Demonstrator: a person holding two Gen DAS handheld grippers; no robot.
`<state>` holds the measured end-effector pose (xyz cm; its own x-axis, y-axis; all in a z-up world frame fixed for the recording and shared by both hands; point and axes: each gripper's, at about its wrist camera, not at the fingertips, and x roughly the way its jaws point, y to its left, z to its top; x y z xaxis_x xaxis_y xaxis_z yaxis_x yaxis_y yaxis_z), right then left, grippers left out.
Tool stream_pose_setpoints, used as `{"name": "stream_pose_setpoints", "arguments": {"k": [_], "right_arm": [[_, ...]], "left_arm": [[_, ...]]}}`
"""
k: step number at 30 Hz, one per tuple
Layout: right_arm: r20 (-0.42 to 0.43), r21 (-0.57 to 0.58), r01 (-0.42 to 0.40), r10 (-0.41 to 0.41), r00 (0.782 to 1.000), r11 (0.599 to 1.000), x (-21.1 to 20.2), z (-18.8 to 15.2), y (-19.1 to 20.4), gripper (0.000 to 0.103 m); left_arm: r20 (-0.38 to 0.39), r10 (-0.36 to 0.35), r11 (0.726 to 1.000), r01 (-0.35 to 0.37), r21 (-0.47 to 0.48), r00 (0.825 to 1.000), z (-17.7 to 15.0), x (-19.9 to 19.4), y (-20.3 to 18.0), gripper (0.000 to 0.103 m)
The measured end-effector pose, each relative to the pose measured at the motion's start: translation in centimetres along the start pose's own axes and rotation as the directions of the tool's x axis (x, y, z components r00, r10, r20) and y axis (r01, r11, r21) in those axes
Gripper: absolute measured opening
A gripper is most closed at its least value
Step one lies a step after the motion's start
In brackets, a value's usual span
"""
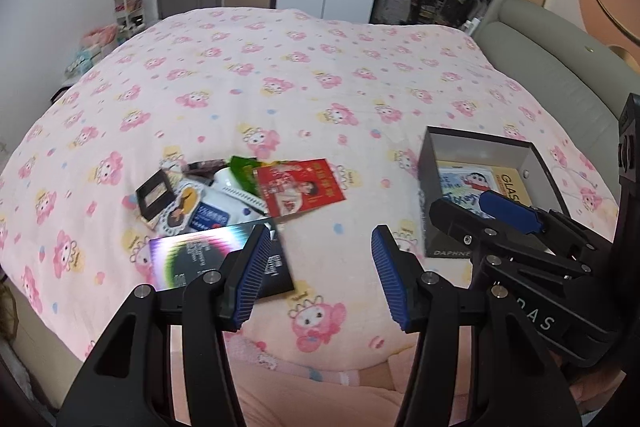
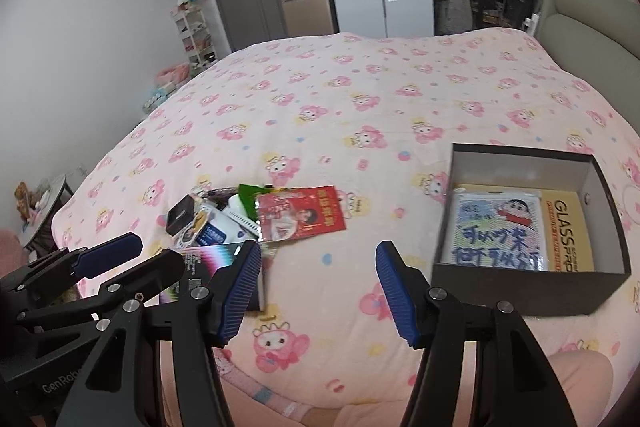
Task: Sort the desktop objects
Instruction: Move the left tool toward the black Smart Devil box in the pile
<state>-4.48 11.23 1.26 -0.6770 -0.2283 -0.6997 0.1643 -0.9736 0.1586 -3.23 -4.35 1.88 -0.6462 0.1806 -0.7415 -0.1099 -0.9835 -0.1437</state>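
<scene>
The dark open box (image 2: pixel 524 283) sits on the pink cartoon-print bedspread (image 2: pixel 360 99) and serves as the landmark. Inside it lie a cartoon-printed packet (image 2: pixel 496 231) and, against its right wall, a yellow "GLASS" package (image 2: pixel 562 235).

Well to the left of the box lies a loose pile of small objects (image 1: pixel 224 195): a red packet (image 1: pixel 300 187) on the side nearest the box, a green packet (image 1: pixel 244 171) behind it, a small dark case (image 1: pixel 154 193) at the far side, and a rainbow-edged black card (image 1: pixel 208 259) at the near edge.

The left gripper (image 1: pixel 320 279) hovers above the bedspread between pile and box, jaws spread, holding nothing. The right gripper (image 2: pixel 318 291) hovers just left of the box, likewise spread and empty.
</scene>
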Motion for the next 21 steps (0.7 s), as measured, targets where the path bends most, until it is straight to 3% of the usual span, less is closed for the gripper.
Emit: {"name": "stream_pose_setpoints", "arguments": {"k": [4,9,14,21], "right_arm": [[-0.021,-0.037,-0.025,0.024,0.999,0.999,1.5,0.2,2.3,0.057],[-0.044,-0.084,-0.036,0.032,0.999,0.996,3.3,0.3,4.8,0.057],[-0.126,-0.094,-0.081,0.069,0.990,0.992,6.5,0.1,6.2,0.057],[-0.221,-0.114,-0.052,0.025,0.975,0.992,12.1,-0.4,7.2,0.057]], "left_arm": [[-0.007,0.024,0.999,-0.024,-0.040,1.000,-0.3,0.3,2.7,0.053],[-0.022,0.004,0.991,-0.007,-0.133,1.000,-1.2,1.6,6.1,0.053],[-0.067,-0.050,0.966,0.031,-0.255,0.997,-1.5,4.3,10.3,0.054],[-0.132,-0.098,0.930,0.044,-0.365,0.986,-1.0,8.6,15.8,0.058]]}}
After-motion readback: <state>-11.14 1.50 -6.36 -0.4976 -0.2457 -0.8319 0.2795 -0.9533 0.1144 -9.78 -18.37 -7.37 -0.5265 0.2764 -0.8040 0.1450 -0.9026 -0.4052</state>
